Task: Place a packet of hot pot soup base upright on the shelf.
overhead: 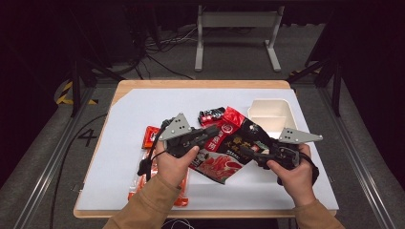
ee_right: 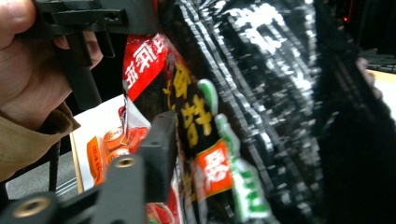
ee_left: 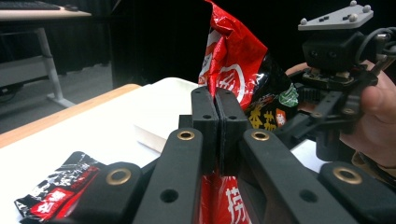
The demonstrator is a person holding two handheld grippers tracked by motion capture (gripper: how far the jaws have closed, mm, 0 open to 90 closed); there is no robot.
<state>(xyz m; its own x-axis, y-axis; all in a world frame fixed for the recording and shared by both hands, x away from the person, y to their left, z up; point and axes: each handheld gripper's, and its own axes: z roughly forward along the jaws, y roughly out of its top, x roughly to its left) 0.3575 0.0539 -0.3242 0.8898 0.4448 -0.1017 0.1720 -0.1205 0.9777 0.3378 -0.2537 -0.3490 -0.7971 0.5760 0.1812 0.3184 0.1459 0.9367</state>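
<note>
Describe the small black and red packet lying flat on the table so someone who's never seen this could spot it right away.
Start at the white mat covering the wooden table, then find the cream box near its far right. The small black and red packet lies flat left of that box. Unlike the big red and black bag held up between both grippers, nothing touches it.

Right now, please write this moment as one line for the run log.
left gripper: shut on snack bag | right gripper: at bag's edge, grip unclear | bag: lifted between both | white box: behind | small packet: on table
</note>
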